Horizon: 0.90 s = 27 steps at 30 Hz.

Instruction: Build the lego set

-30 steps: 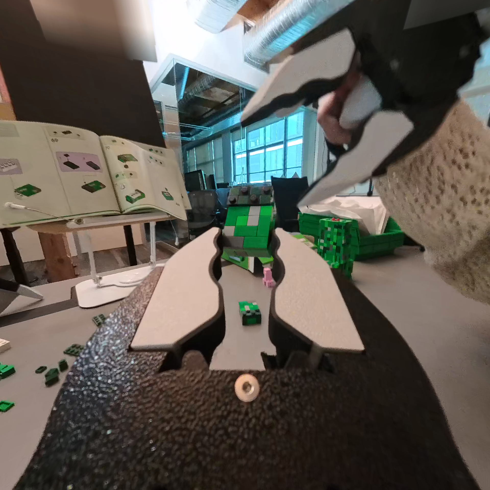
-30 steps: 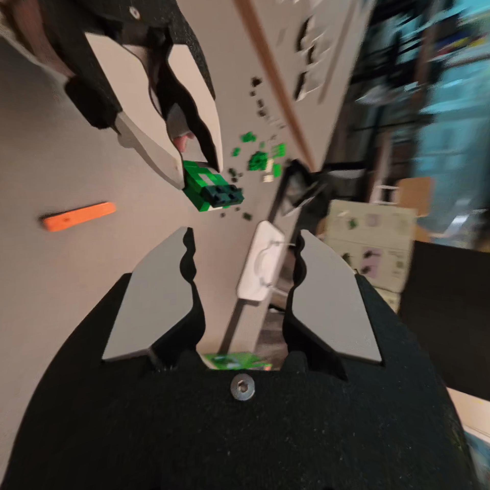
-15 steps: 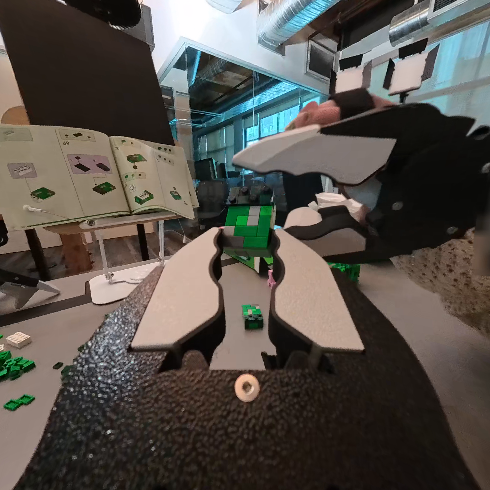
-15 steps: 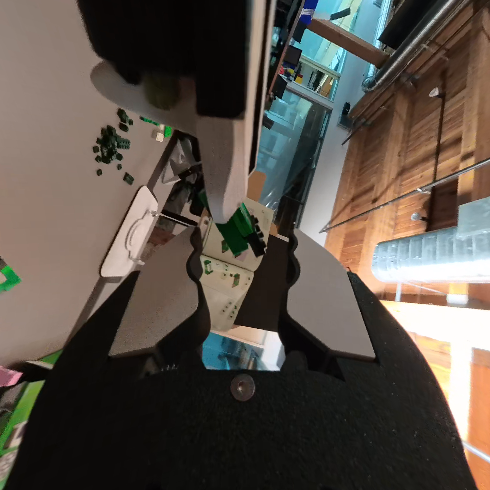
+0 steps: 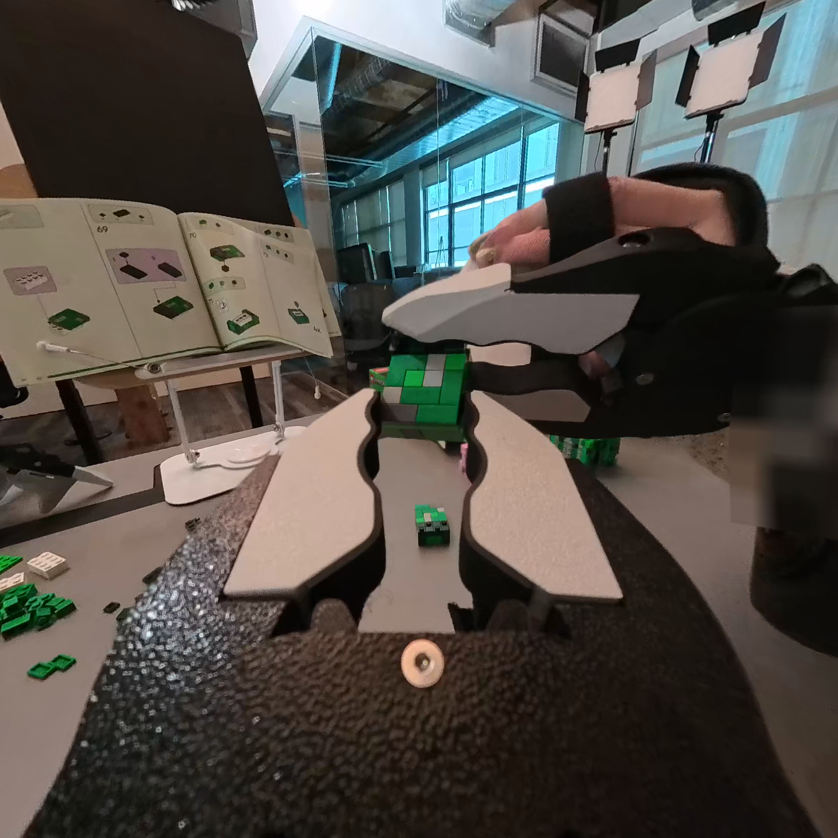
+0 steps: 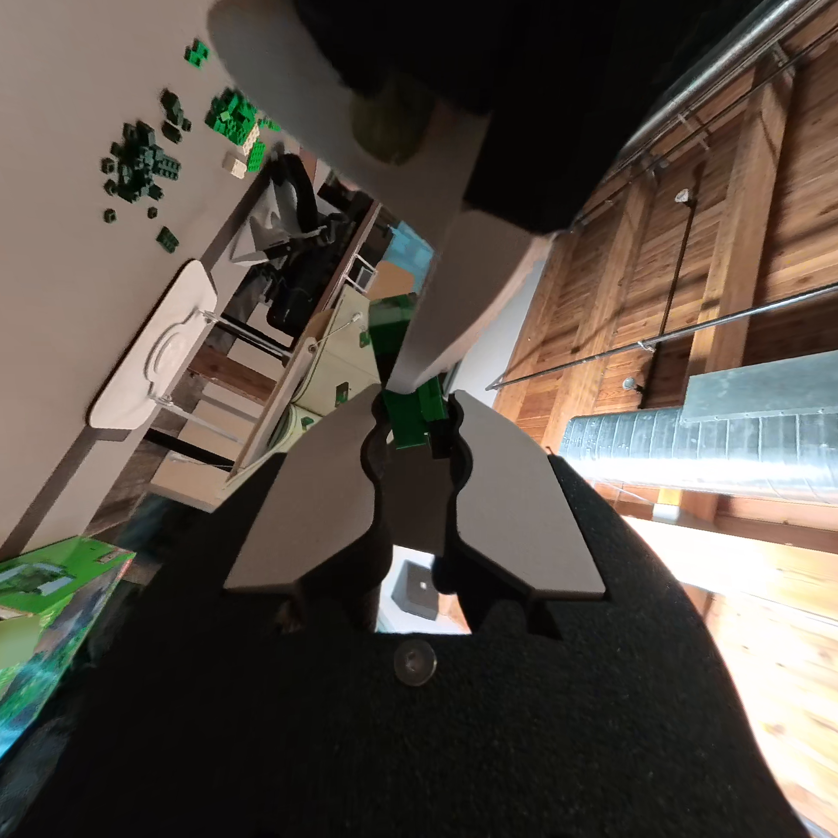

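My left gripper (image 5: 421,400) is shut on a green and grey lego block build (image 5: 428,392) and holds it above the grey table (image 5: 680,521). My right gripper (image 5: 428,347) comes in from the right, turned on its side, one finger above the build and one beside it. In the right wrist view my right gripper (image 6: 415,403) is shut on the same green build (image 6: 410,424), and a finger of the left gripper (image 6: 440,326) reaches in from above. A small green lego piece (image 5: 432,526) lies on the table below.
An open instruction booklet (image 5: 158,281) rests on a white stand (image 5: 204,476) at the left. Loose green bricks (image 5: 31,607) and a white brick (image 5: 47,564) lie at the left front. A green blocky figure (image 5: 585,449) stands behind the right gripper. A green box (image 6: 50,589) lies at the table's edge.
My right gripper has come down from above, turned on its side and closed from wide open onto the build. My left gripper kept hold of the build.
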Tool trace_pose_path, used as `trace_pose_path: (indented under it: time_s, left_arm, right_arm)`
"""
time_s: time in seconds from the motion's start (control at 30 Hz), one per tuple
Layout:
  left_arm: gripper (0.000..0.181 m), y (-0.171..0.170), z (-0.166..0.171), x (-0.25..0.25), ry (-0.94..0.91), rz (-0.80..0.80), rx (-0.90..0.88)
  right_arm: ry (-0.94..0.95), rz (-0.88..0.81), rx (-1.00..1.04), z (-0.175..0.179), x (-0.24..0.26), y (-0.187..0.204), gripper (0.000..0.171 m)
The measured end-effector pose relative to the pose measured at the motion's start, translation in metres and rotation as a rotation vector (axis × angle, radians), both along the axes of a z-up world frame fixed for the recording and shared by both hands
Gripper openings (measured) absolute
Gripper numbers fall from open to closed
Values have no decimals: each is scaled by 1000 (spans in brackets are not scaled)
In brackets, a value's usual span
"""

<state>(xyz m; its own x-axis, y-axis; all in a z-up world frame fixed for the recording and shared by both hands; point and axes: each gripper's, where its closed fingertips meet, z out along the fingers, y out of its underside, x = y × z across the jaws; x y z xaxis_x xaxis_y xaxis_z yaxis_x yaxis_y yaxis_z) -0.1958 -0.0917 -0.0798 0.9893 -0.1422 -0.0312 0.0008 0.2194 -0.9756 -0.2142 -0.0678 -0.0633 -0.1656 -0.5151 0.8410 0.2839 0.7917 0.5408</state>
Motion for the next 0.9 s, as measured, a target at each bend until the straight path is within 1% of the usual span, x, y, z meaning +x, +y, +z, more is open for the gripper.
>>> trace_pose_path:
  time_s: [0.13,0.27,0.37,0.43,0.53,0.63,0.8,0.9]
  left_arm:
    - [35,3,-7,2,3,-4,-40]
    - [35,5,-12,5,5,-9,-57]
    - [35,6,-14,8,3,-49,-79]
    - [41,6,-12,8,28,-47,-68]
    - [51,5,-15,5,182,2,-57]
    - [52,1,-18,9,386,25,-24]
    - [46,-3,-25,18,659,38,-8]
    - [45,-5,-29,20,757,43,-14]
  right_arm:
    - [-22,20,22,-7,2,2,22]
    - [-63,8,-41,-14,4,6,21]
    - [-117,-2,-229,-23,6,11,21]
    - [-174,-6,-386,-34,8,12,21]
    - [-253,-23,-557,-49,11,11,21]
    - [-312,-43,-661,-60,15,11,21]
    - [-358,-65,-708,-71,18,10,22]
    - [-372,-77,-720,-76,19,11,21]
